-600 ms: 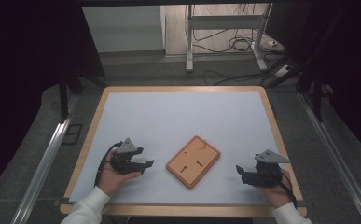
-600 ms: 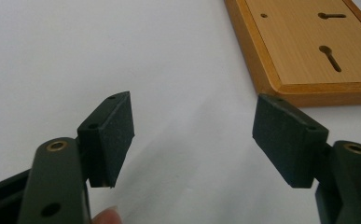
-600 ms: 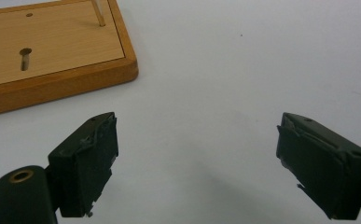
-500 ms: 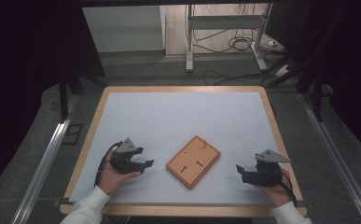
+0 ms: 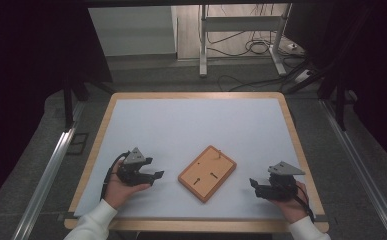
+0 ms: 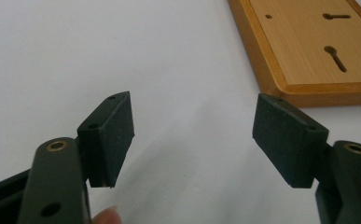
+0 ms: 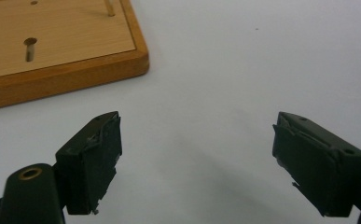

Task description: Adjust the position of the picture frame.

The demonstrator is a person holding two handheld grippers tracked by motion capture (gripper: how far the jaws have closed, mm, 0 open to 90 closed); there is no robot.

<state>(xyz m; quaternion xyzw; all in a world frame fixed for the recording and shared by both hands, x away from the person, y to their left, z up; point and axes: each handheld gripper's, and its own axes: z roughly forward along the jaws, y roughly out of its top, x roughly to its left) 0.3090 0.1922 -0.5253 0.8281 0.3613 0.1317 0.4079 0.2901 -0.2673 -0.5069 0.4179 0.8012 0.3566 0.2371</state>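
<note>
From the high view, a wooden board (image 5: 207,173) lies turned at an angle on the white table (image 5: 196,125), near the front edge and between the two hands; it shows two keyhole-shaped slots, a small hole and a thin peg standing near its far corner. The left gripper (image 5: 157,175) rests on the table to the left of the board, held in the person's left hand (image 5: 121,189), jaws pointing toward the board but apart from it; the right gripper (image 5: 253,184) sits to the board's right in the right hand (image 5: 293,205), jaws also pointing at the board and clear of it. A grey three-cornered plate tops each gripper. In the left gripper view, the two black jaws stand wide apart with only bare white table between them — nothing is held; the board (image 6: 308,46) lies ahead and to the upper right, its rounded rim and two slots plain, not touching either pad. A fingertip (image 6: 106,217) shows at the bottom edge. In the right gripper view, the jaws are likewise spread wide and empty, their pad faces rough and worn at the edges; the board (image 7: 57,46) lies at the upper left, one slot and the base of the peg visible, clear of the jaws
</note>
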